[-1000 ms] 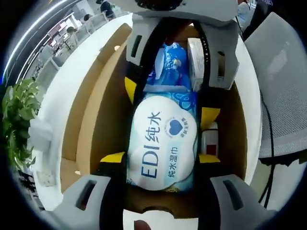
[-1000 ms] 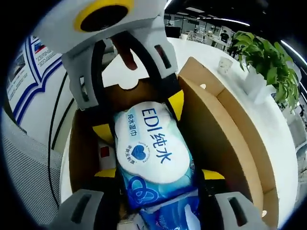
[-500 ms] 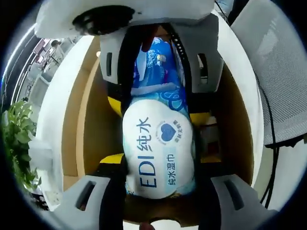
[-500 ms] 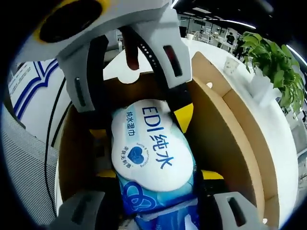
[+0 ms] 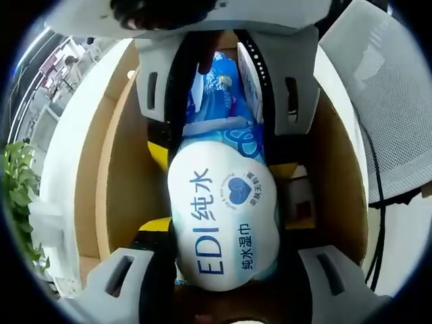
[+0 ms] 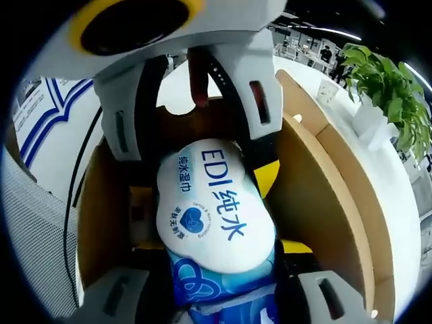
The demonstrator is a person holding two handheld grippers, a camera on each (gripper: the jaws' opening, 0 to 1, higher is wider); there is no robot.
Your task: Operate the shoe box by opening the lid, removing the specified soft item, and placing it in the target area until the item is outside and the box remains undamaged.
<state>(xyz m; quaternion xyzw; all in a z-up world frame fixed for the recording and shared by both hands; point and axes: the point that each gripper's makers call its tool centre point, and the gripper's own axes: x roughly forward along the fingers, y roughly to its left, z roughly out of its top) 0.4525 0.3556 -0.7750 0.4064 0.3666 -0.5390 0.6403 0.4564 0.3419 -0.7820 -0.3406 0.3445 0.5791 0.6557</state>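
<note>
A white and blue wet-wipes pack [image 5: 223,216] [image 6: 210,209] printed "EDI" lies lengthwise in the open brown shoe box [image 5: 121,175] [image 6: 310,202]. My left gripper [image 5: 226,226] rises from the bottom of the left gripper view, its yellow-tipped jaws pressed against both sides of the pack's near end. My right gripper [image 5: 221,158] reaches in from the top and clasps the far end. In the right gripper view the right gripper [image 6: 216,246] hugs the blue end, and the left gripper [image 6: 202,179] comes down from the top. The box lid [image 6: 354,209] stands open.
A second blue soft pack [image 5: 217,88] lies deeper in the box, and a small white and red item [image 5: 300,202] sits against the wall. The box rests on a white table [image 5: 61,155] [image 6: 405,223]. A potted plant [image 6: 385,88] and a grey mesh chair [image 5: 391,101] flank it.
The two grippers have drawn closer together over the pack, and each fills more of the other's view. The pack sits larger in both views, still held at both ends.
</note>
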